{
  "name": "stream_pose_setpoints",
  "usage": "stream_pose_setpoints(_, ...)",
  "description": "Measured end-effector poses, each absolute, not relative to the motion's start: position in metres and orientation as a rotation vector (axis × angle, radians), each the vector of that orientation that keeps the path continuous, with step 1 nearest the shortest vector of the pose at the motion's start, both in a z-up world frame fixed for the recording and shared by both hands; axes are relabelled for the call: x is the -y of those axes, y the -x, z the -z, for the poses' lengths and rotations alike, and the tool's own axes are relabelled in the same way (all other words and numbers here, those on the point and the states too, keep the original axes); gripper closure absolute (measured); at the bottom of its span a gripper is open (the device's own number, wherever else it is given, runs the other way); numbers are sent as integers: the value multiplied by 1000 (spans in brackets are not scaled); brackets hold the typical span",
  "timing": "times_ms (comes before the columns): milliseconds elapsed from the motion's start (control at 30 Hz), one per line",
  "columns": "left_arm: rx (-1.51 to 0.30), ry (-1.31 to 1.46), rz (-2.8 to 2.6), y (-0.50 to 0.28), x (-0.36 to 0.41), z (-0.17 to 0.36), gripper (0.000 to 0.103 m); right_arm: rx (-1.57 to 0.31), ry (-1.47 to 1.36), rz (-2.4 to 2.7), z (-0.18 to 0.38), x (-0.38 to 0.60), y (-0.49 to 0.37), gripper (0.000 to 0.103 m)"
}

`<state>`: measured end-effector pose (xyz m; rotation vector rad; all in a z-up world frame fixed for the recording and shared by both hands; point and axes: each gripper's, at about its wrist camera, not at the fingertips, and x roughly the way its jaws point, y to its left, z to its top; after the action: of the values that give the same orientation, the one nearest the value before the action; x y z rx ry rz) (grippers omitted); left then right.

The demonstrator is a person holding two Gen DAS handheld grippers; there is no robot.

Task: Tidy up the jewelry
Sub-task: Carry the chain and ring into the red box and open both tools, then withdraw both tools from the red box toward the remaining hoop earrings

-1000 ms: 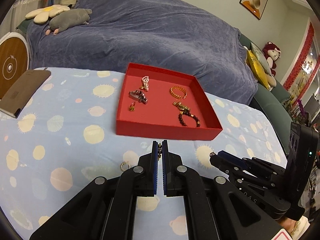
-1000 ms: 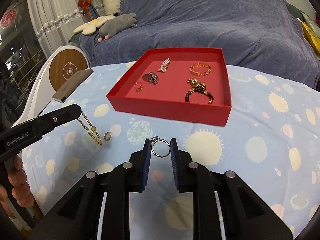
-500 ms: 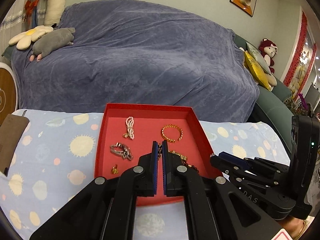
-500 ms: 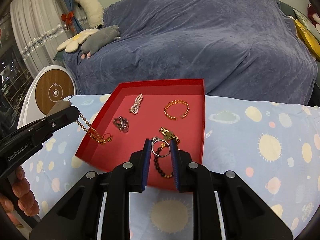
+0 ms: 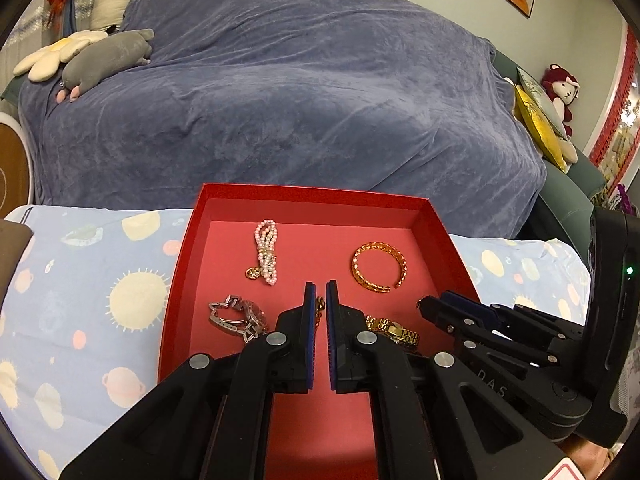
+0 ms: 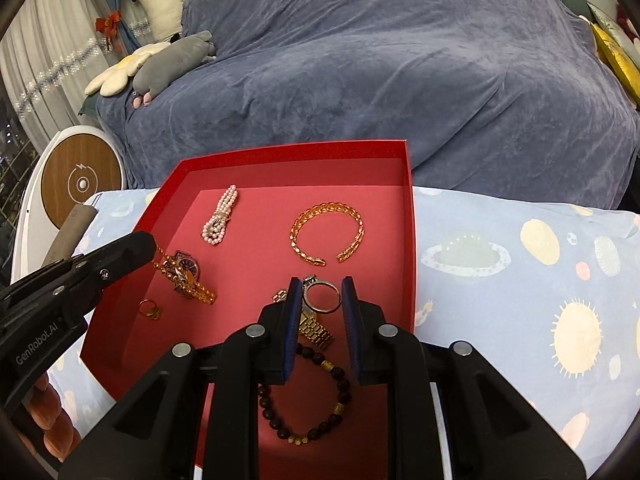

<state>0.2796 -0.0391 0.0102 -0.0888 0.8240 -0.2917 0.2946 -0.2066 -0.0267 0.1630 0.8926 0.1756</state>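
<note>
The red tray [image 5: 312, 192] [image 6: 412, 240] holds a pearl bracelet [image 6: 220, 220], a gold bangle [image 6: 326, 236], a gold watch [image 6: 314, 330], a dark bead bracelet [image 6: 308, 396], a small gold ring [image 6: 150, 308] and a silver watch [image 5: 236, 316]. My left gripper [image 5: 320, 304] [image 6: 148, 244] is over the tray's left part. Its jaws are opening, still pinching a gold chain [image 6: 192, 284] whose free end drapes over the silver watch. My right gripper [image 6: 322, 300] [image 5: 424, 304] hovers over the gold watch. Its jaws are opening, and a silver ring [image 6: 322, 298] still spans from pad to pad.
The tray lies on a light-blue planet-print cloth [image 6: 520, 300]. Behind it stands a sofa under a blue blanket [image 5: 300, 80]. A brown notebook [image 6: 70, 228] and a round wood-faced device [image 6: 82, 184] are at the left. A person's fingers [image 6: 48, 420] hold the left gripper.
Both grippers moved forward from above the cloth to above the tray and sank a little. The chain's end now rests on the watch. The right jaws stand slightly wider.
</note>
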Motion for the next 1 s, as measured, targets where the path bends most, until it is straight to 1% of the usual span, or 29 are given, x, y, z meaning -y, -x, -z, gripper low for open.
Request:
stream_pose_setpoints(33,-827,91,290,-279,38,-9,93,-884,-168,-164,25,209,-294,71)
stream_pose_setpoints(67,-830,92,284,-278,36,-10,84,-875,-176,-157,22,211,-292,67)
stream_pose_setpoints(100,-831,93,272,-277,35,-11,75,-870,-184,-156,19,213,-289,67)
stream_pose_setpoints(200,-823,99,256,-270,29,-21,72,-862,-197,-166,4,218,-274,67)
stream_pose_setpoints(267,-817,113,246,-260,21,-31,67,-857,-192,-176,-8,220,-258,67)
stream_pose_setpoints(433,-774,103,222,-218,2,-57,58,-850,-186,-218,-31,217,-204,67)
stream_pose_setpoints(500,-749,83,203,-197,-6,-63,50,-845,-172,-227,-35,211,-182,67)
stream_pose_setpoints(633,-771,122,185,-159,-32,-54,48,-844,-134,-241,-30,202,-134,67)
stream_pose_setpoints(767,-821,108,133,-134,-49,-34,48,-899,-171,-271,-11,192,-103,67)
stream_pose_setpoints(933,-871,127,123,-114,-61,-12,48,-956,-149,-305,17,167,-84,67)
stream_pose_setpoints(1000,-887,94,131,-114,-61,-4,48,-974,-115,-321,25,154,-84,67)
